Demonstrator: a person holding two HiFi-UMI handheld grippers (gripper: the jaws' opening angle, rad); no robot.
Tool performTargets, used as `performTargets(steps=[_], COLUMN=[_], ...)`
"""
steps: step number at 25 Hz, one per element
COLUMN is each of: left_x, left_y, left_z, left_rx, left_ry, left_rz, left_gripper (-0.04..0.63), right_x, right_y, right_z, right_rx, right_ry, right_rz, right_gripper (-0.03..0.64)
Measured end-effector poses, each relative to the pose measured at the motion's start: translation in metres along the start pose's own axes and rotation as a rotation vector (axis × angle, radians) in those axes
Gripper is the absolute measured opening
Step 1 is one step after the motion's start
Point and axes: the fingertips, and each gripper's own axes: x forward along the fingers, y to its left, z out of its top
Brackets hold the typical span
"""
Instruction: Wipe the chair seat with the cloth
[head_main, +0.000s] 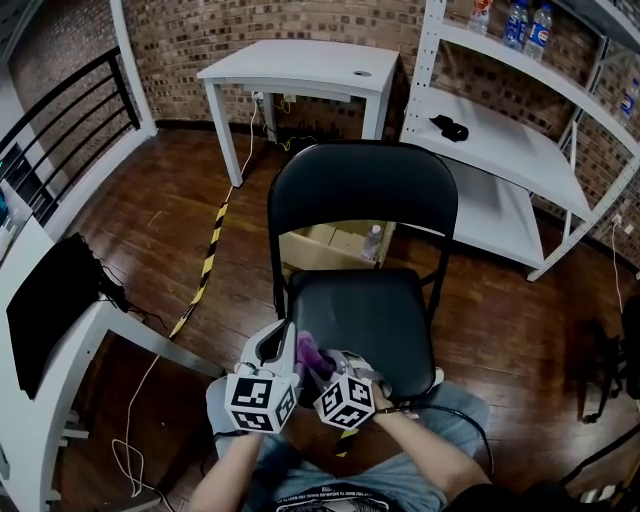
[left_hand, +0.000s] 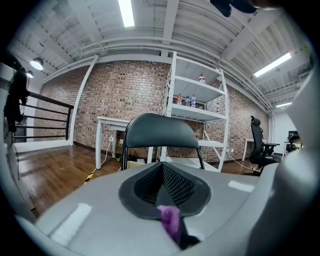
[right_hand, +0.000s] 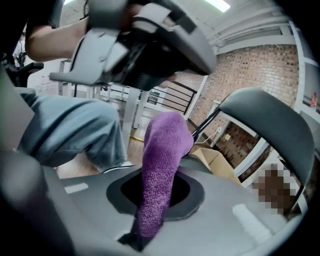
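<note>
One chair (head_main: 360, 185); one purple cloth (head_main: 308, 352); two hand-held grippers, left (head_main: 287, 338) and right (head_main: 330, 364); one white table (head_main: 300, 62).

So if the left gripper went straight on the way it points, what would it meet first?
Probably the chair backrest, centred right beyond the left gripper, whose shut jaws pinch the purple cloth; how far off it is stays unclear.

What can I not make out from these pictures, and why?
Head view: the left claw and right claw cover the front of the chair seat, so whether the cloth touches it is unclear.
Left gripper view: the claw's own body hides the seat.
Right gripper view: a mosaic patch covers the area below the chair back.
Head view: the shelf bottles are too small to read.
</note>
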Motion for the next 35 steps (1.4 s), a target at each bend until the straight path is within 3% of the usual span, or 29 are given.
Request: performTargets(steps=[8, 16, 24, 35], left_x=[0.023, 0.029, 0.030, 0.025], left_y=[-0.004, -0.012, -0.002, -0.003], left_z=[-0.004, -0.013, -0.028, -0.026], left_rx=[0.004, -0.016, -0.020, -0.013], left_ry=[0.024, 0.054, 0.094, 0.074], left_rz=[-0.038, -0.052, -0.039, -0.021], left_gripper=[0.005, 0.005, 0.005, 0.005], right_x=[0.028, 0.085, 0.112, 0.094], right_y=[-0.142, -0.210, -0.221, -0.178], right_z=[0.001, -0.053, -0.094, -0.087], right_rx=[-0.026, -0.008, -0.017, -0.070], right_ry=[0.042, 0.184, 0.299, 0.276], right_rz=[-0.150, -0.174, -0.144, -0.104], right_gripper=[0.043, 0.043, 0.043, 0.043])
